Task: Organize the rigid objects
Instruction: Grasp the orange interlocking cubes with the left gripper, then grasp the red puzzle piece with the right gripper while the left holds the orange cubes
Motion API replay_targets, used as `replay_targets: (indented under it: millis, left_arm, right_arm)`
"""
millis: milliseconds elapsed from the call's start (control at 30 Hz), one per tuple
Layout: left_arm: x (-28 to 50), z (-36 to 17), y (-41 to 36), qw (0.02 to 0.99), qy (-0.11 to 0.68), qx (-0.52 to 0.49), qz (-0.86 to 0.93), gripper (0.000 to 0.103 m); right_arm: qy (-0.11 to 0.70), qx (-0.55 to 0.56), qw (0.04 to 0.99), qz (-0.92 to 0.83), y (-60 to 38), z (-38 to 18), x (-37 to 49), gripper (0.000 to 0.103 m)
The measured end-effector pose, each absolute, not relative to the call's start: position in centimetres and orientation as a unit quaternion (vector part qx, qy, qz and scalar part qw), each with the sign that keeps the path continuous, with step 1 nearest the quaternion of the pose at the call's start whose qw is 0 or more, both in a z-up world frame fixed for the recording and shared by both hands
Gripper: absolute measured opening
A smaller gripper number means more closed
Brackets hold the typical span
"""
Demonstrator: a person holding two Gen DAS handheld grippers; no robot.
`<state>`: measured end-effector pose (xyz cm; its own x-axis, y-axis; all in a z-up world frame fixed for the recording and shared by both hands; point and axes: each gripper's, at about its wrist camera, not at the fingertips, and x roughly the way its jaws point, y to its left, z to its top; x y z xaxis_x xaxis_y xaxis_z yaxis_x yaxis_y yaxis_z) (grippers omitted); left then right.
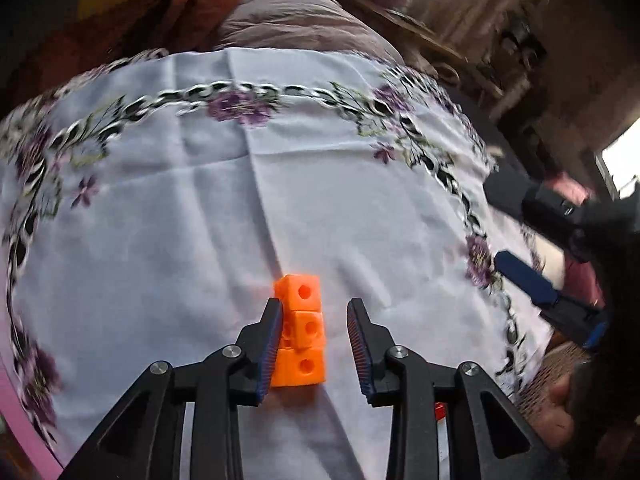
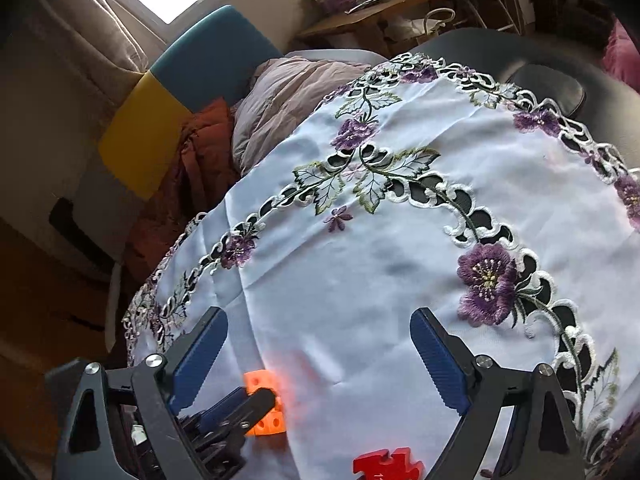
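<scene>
Three orange cubes [image 1: 299,334], joined in a short row, lie on the embroidered tablecloth [image 1: 168,208] between the jaws of my left gripper [image 1: 315,350]. Its jaws stand narrowly parted: the left pad sits against the side of the row, the right pad is clear of it with cloth showing in the gap, so I judge nothing is clamped.

Right gripper [image 2: 316,364]: jaws wide, nothing between them, hanging over bare cloth.

Red puzzle piece [image 2: 386,466] lies flat on the cloth near the lower edge of the right wrist view, apart from the cubes.

Risks, as I judge them:
- the pad touching the row could drag or twist it if I draw the left gripper off sideways;
- the joined cubes might separate under such a nudge;
- the cloth is loose and creased, so a scraping finger could bunch it and shift both pieces.

Containers: none visible in either view.
</scene>
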<state>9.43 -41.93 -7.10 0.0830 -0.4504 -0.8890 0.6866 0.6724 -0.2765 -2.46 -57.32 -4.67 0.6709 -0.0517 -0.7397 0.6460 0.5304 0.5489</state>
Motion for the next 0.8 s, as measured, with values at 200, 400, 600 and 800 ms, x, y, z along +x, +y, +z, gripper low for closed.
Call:
replay_targets:
  millis: [200,400,600,800]
  left_arm:
    - [8.4,-7.2,-42.7,0.734,0.528,0.165,-0.394,0.033]
    - [8.0,-7.2,-42.8,0.733,0.513,0.202,-0.400,0.033]
    - [8.1,-8.0,-42.6,0.726,0.513,0.236,-0.392,0.035]
    - [8.5,-7.2,-40.1,0.739,0.515,0.172,-0.398,0.028]
  right_arm:
    - [0.339,0.443,0.803,-0.211,-57.4,-4.7,-2.5,0.093]
    - [0.340,0.441,0.802,-0.214,-57.4,-4.8,-2.6,0.093]
    - [0.346,0.438,0.799,-0.223,-57.5,-5.0,-2.5,0.093]
    - [0.350,0.435,0.796,-0.232,-57.7,-5.2,-2.5,0.093]
